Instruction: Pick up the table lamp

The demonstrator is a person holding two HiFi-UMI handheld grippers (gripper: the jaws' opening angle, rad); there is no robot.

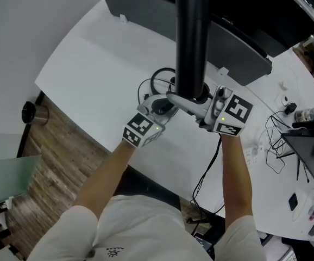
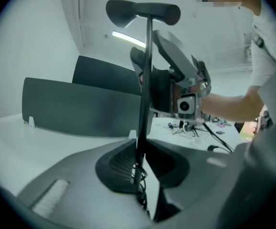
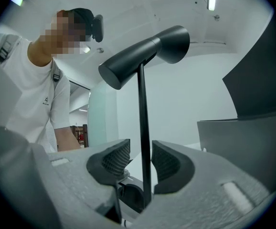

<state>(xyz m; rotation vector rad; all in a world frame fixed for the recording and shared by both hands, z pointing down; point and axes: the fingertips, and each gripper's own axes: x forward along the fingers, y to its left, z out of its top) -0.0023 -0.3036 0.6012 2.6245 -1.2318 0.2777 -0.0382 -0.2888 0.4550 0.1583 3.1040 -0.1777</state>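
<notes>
On the floor at the far left stands a dark round container, just beside the white table. Dark panels stand along the far edge of the table, behind the table lamp. The lamp is upright between the two grippers (in the head view its black head covers much of what is under it). The left gripper presses its pads on the thin stem from both sides. Only the left gripper view shows this, and also a cord wound at the stem below the pads. The right gripper keeps its pads a little apart around the same stem: in the right gripper view, light shows between the stem and one pad. Further right, loose cables lie on the table
</notes>
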